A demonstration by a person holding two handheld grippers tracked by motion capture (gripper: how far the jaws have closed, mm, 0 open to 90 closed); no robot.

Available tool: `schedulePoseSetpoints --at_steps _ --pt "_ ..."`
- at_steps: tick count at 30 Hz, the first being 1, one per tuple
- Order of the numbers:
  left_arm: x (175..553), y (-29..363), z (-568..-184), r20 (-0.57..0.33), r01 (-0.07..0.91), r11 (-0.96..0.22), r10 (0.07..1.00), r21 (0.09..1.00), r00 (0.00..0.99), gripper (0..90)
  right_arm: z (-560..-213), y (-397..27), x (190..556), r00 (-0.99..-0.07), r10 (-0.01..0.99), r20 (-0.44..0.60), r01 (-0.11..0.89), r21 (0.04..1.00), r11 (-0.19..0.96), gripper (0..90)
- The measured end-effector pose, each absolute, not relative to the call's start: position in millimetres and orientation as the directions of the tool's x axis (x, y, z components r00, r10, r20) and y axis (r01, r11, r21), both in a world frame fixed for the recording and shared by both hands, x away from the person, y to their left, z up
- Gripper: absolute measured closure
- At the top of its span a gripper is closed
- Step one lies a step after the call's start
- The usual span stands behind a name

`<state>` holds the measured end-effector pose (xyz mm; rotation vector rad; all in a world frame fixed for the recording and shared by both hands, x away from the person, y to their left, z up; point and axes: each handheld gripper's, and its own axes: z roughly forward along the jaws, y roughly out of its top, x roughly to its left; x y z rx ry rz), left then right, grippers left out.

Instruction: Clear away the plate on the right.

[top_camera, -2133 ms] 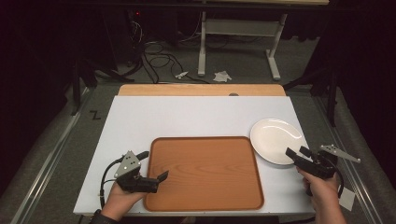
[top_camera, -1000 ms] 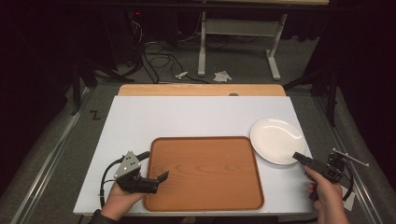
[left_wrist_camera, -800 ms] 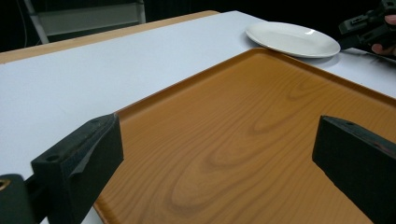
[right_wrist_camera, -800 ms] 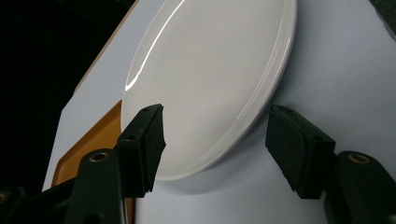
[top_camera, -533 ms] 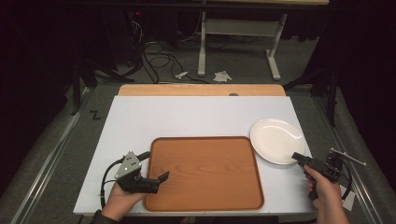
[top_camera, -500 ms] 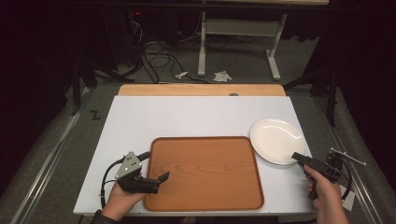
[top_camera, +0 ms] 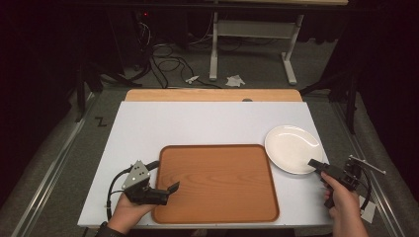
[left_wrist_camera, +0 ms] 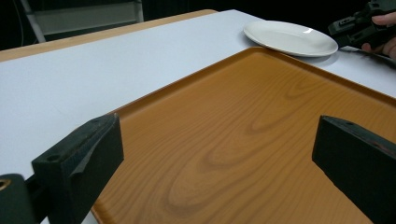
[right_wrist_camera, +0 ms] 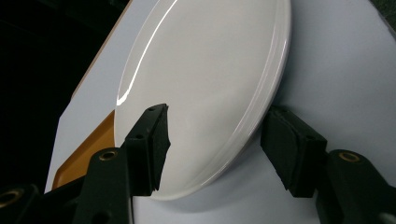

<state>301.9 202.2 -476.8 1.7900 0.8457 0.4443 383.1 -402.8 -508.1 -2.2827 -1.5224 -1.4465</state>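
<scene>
A white plate lies on the white table at the right, just off the far right corner of a brown wooden tray. My right gripper is at the plate's near right rim. In the right gripper view its jaws straddle the plate rim, one over the plate and one outside it, with gaps on both sides. They have just been closing. My left gripper rests at the tray's near left corner, jaws wide apart above the bare tray.
The white table top has a wooden strip along its far edge. Beyond it are a dark floor with cables and a metal stand. The plate and my right gripper also appear far off in the left gripper view.
The right hand has drawn back, turned, then edged up to the plate's rim. The left hand and the tray have stayed put.
</scene>
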Motion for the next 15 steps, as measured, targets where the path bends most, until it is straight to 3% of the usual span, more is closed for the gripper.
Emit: schedulePoseSetpoints --at_steps 11,15 --pt "301.8 202.6 -476.7 -0.096 0.333 -0.19 0.725 0.923 0.682 2.8 -509.0 -402.5 387.5 0.094 0.692 0.716 0.735 0.418 -0.533 43.5" --pt "302.2 202.3 -477.1 -0.098 0.334 -0.189 0.725 0.924 0.682 2.8 -509.9 -403.7 388.0 0.094 0.693 0.715 0.736 0.419 -0.532 48.1"
